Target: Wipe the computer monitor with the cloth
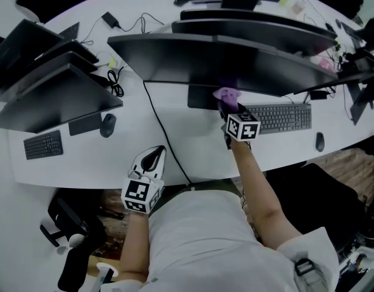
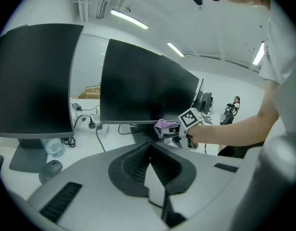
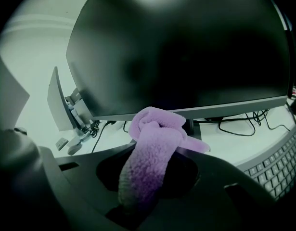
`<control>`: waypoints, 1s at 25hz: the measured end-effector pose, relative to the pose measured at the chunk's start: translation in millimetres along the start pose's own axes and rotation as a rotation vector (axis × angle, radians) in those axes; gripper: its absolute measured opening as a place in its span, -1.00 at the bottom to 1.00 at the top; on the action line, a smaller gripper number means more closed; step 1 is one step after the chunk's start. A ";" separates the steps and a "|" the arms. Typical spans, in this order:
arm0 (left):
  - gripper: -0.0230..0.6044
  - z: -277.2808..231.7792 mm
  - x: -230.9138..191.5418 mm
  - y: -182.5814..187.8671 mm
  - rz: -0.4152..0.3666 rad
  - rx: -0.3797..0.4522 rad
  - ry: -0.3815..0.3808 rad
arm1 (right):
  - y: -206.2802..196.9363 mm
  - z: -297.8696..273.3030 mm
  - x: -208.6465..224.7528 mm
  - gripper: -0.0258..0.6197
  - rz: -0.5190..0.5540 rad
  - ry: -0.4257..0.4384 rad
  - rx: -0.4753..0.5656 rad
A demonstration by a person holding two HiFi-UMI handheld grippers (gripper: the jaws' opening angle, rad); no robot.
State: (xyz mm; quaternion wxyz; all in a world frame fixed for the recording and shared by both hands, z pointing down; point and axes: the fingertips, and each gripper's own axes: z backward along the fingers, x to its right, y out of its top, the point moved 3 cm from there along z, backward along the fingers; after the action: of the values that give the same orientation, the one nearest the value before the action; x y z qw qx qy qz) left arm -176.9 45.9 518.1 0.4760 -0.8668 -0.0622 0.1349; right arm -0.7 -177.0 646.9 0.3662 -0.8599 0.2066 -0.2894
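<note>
A long, curved white desk (image 1: 278, 148) spreads beneath both grippers. A wide black computer monitor (image 1: 223, 62) stands just ahead of the right gripper (image 1: 227, 105). Its jaws are clamped on a fluffy purple cloth (image 3: 152, 148), bunched at the screen's lower edge. A black keyboard (image 1: 278, 117) lies just to its right. The left gripper (image 1: 151, 158), jaws together and empty, is held behind, near the desk's front edge.

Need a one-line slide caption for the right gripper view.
Right gripper shut on a purple cloth at the dark monitor's lower edge, keyboard at right.
</note>
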 end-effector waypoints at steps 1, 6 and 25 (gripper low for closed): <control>-0.92 2.5 -5.5 -0.1 0.001 0.002 -0.001 | 0.4 -3.3 -5.6 -0.58 0.001 0.000 0.000; -0.92 14.8 -30.4 -2.9 0.006 0.010 -0.009 | 1.5 -18.1 -33.2 -0.58 0.009 0.001 -0.002; -0.92 58.4 -118.9 -20.4 0.048 0.030 -0.001 | 8.6 -81.5 -132.8 -0.58 0.031 0.047 -0.012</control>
State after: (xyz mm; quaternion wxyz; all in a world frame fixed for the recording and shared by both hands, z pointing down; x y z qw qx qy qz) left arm -307.3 76.0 526.2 0.4858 -0.8606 -0.0397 0.1475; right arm -154.1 -148.8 640.4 0.3605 -0.8517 0.2303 -0.3027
